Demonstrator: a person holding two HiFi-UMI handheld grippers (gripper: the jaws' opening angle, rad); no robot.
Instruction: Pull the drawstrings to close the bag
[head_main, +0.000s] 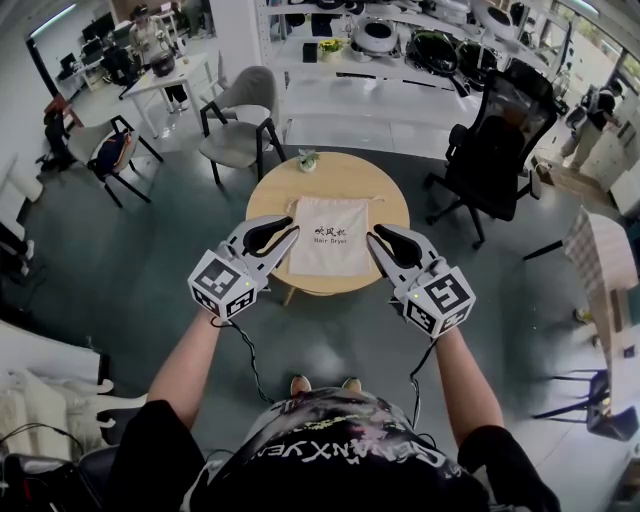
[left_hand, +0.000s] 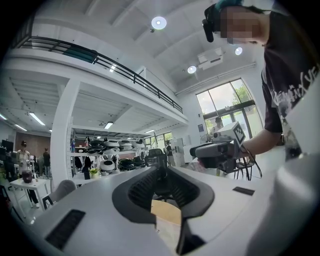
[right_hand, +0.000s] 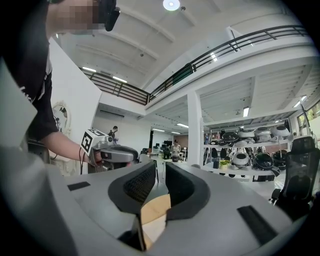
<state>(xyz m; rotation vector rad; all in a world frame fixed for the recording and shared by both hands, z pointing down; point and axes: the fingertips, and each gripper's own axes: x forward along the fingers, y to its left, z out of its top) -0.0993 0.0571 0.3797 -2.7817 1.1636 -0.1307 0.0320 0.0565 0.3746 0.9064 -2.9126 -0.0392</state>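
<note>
A white drawstring bag with dark print lies flat on a round wooden table, its gathered mouth and thin strings at the far end. My left gripper hovers above the bag's left edge and my right gripper above its right edge, both held level and well clear of the table. In the left gripper view the jaws stand slightly apart with nothing between them. The right gripper view shows its jaws a little apart too, also empty. Each gripper view shows the other gripper alongside.
A small potted plant stands at the table's far edge. A black office chair is at the right, a grey chair at the far left. Shelves with cookware line the back. A wooden stand is at the right.
</note>
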